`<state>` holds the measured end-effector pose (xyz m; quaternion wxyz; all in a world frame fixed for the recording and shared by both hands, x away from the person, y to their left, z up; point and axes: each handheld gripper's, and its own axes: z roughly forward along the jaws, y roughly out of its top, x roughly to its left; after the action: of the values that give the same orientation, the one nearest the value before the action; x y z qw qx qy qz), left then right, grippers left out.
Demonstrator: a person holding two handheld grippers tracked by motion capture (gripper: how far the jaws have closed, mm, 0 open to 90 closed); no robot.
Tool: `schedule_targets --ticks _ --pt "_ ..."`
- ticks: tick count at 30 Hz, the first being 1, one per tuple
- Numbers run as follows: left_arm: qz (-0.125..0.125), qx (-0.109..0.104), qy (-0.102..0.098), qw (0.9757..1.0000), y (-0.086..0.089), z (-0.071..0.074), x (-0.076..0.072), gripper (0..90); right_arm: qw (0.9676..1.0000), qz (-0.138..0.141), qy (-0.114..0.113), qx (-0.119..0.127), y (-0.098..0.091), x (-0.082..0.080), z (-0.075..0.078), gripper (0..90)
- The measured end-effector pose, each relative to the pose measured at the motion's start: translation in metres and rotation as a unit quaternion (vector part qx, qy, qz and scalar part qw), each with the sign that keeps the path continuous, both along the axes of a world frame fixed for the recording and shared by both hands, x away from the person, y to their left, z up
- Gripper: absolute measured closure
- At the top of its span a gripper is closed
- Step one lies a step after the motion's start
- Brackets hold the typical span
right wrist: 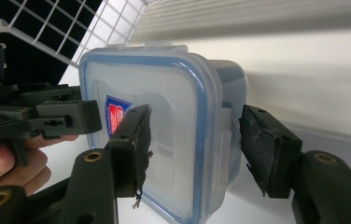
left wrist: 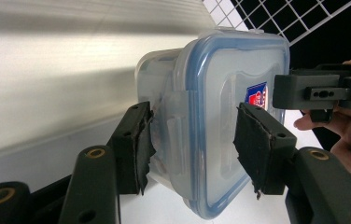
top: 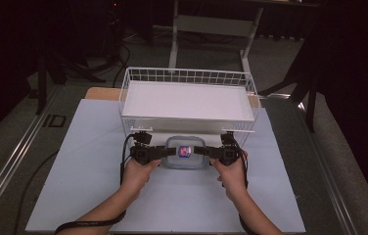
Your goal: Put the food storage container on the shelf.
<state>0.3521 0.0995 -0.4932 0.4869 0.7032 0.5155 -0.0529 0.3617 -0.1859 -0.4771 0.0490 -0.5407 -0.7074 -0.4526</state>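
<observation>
Clear plastic with a blue-rimmed lid, the box sits between the two grippers, just above the pale surface and close in front of the white wire basket. The left gripper is clenched on one side of the box, one pad on the lid, the other on the underside. The right gripper straddles the opposite side; its lid pad touches, but whether the far pad presses I cannot tell.

Clear box with blue-rimmed lid and red-and-blue sticker; white wire basket; pale blue-grey tabletop; black grippers.
</observation>
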Motion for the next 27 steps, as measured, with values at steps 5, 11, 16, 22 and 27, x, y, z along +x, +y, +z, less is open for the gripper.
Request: schedule_targets --ticks 5,11,16,22,27 --pt "0.003 0.001 -0.008 1.0000 -0.003 -0.008 0.006 47.9 1.0000 -0.006 -0.004 0.005 -0.002 0.005 -0.010 44.3" --pt "0.010 -0.004 -0.020 0.9997 0.001 -0.014 0.016 48.0 0.9997 -0.016 -0.012 0.010 0.000 0.013 -0.018 44.3" --pt "0.010 -0.013 -0.005 0.9999 0.002 -0.024 0.026 47.9 0.9995 -0.021 -0.022 -0.001 0.003 0.020 -0.021 44.2" --pt "0.002 -0.021 -0.023 0.9995 0.002 -0.031 0.030 48.2 0.9986 -0.043 -0.030 0.013 0.000 0.026 -0.028 44.2" --pt "0.010 -0.027 -0.029 0.9992 -0.001 -0.029 0.036 48.2 0.9972 -0.056 -0.038 0.034 -0.003 0.031 -0.033 43.9"
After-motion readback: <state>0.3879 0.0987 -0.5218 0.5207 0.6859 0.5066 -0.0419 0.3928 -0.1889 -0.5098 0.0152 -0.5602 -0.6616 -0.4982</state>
